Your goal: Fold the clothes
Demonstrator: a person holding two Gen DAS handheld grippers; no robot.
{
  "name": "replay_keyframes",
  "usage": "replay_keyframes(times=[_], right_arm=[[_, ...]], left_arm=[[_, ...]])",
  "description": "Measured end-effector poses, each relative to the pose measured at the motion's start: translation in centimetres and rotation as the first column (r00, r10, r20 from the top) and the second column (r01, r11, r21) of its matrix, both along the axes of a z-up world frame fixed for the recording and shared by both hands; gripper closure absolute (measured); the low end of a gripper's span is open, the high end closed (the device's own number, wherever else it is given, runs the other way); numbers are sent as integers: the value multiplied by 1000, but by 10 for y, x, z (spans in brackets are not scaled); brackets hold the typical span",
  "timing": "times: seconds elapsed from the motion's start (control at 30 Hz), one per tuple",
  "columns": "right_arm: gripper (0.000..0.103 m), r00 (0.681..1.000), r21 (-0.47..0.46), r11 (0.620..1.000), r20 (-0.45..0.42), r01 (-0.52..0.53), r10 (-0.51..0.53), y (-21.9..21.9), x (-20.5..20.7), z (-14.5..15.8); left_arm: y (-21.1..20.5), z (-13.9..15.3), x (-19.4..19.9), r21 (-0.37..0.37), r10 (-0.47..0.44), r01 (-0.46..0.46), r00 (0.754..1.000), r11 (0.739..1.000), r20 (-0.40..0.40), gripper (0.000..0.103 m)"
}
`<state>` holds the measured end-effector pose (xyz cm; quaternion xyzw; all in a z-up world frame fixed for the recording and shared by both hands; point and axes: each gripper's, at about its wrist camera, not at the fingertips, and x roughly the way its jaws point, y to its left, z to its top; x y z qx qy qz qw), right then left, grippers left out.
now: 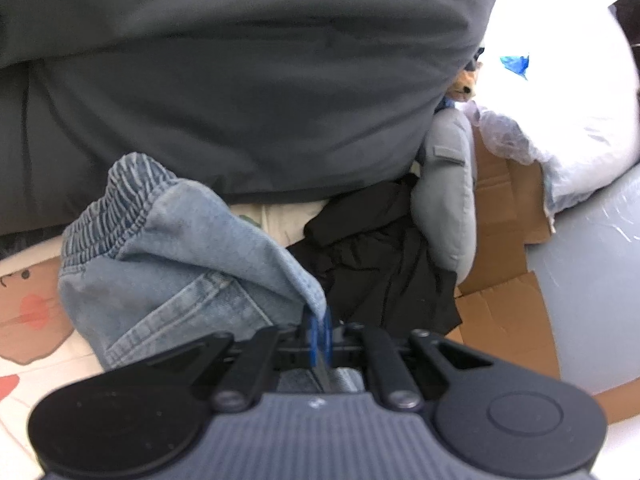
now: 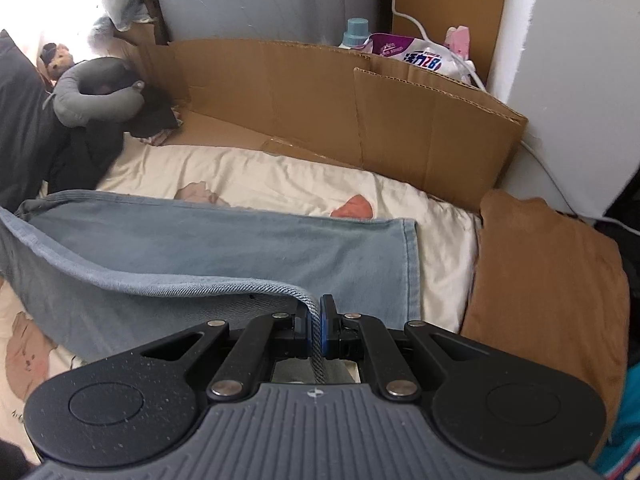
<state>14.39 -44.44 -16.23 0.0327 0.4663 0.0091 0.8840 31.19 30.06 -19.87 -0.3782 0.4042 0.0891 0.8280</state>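
Observation:
A pair of light blue jeans [image 2: 224,248] lies across a cream bedsheet [image 2: 280,176]. My right gripper [image 2: 316,320] is shut on the jeans' side edge, lifting a fold of denim above the leg, whose hem [image 2: 412,264] lies flat to the right. In the left wrist view, my left gripper [image 1: 318,332] is shut on the jeans [image 1: 180,264] near the elastic waistband [image 1: 116,208], which bunches up in front of the blue pads.
A dark grey duvet [image 1: 240,80] fills the back. Black clothes [image 1: 380,256] and a grey neck pillow [image 1: 448,200] lie beside it. Cardboard [image 2: 360,92] lines the far side. A brown folded garment [image 2: 540,280] lies right.

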Motion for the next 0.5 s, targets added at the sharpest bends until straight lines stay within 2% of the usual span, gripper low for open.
replay_keyframes(times=[0.2, 0.5], right_arm=[[101, 1000, -15, 1000, -19, -22, 22, -8, 51, -27], [101, 996, -53, 998, -91, -25, 20, -16, 122, -86]], left_arm=[[-7, -19, 31, 31, 4, -3, 1000, 1000, -25, 100], [-16, -62, 87, 66, -11, 16, 997, 998, -79, 100]])
